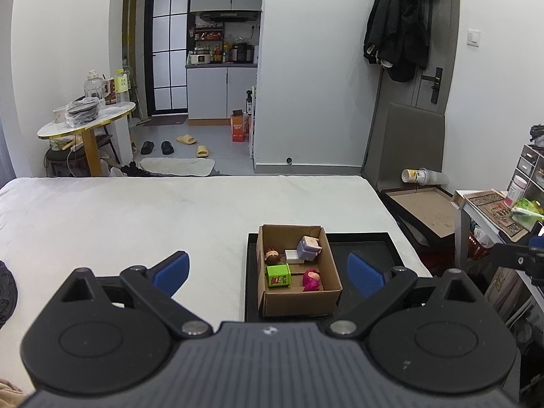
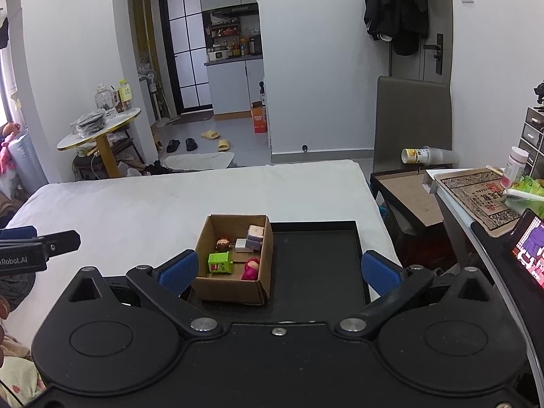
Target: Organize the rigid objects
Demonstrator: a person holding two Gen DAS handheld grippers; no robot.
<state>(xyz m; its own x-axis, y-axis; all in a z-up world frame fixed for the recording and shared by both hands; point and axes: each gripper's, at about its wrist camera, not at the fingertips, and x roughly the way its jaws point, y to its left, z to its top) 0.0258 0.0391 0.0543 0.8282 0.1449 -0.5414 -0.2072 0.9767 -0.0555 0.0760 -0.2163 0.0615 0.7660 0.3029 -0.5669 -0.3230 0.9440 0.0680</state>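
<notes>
A small cardboard box (image 1: pixel 331 272) (image 2: pixel 265 265) stands on the left part of a black tray (image 1: pixel 374 244) (image 2: pixel 319 255) on the white bed. Inside it lie a green cube (image 1: pixel 278 275) (image 2: pixel 219 262), a pink figure (image 1: pixel 312 280) (image 2: pixel 251 269), a brown-haired figure (image 1: pixel 273 255) (image 2: pixel 223 244), a lilac block (image 1: pixel 308 247) (image 2: pixel 255 236) and a white piece (image 1: pixel 292 255) (image 2: pixel 241 244). My left gripper (image 1: pixel 268 273) hovers open, just short of the box, nothing between its blue pads. My right gripper (image 2: pixel 278 272) is open too, over the tray's near edge, holding nothing.
The white bed (image 1: pixel 153 214) (image 2: pixel 136 204) stretches left and ahead. A dark chair (image 1: pixel 418 210) with a cardboard sheet and a tipped cup (image 2: pixel 416 155) stands right of the bed. A cluttered desk (image 2: pixel 476 200) sits at far right. A round side table (image 1: pixel 88 122) stands beyond the bed.
</notes>
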